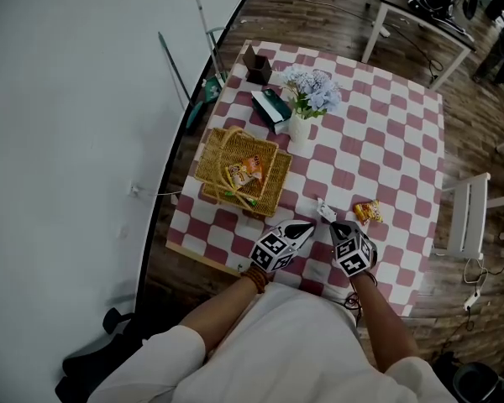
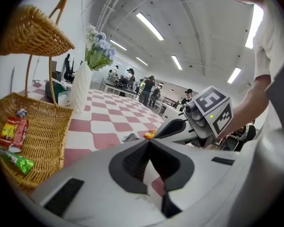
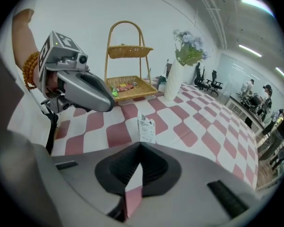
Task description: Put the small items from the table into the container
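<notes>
A person's forearms reach over a table covered in a red-and-white checked cloth, each hand holding one of two grey grippers.

There is one two-tier wicker basket with a hoop handle, standing at the left side of the table. Three small items lie in its lower tray: a red packet, a green packet and a small wrapped piece. Also on the table are one white vase of pale blue flowers, one teal box and one small brown box.

Two small items are outside the basket. One is a white sachet, a thin flat rectangle with small dark print. It stands upright out of the tips of the right gripper, whose jaws are pressed together on its lower edge. It is held above the near part of the cloth, apart from the basket.

The other is a crumpled orange-yellow packet, lying on the cloth just to the right of the right gripper's tips.

The left gripper is just beside the right one, its jaws closed together with nothing between them.
</notes>
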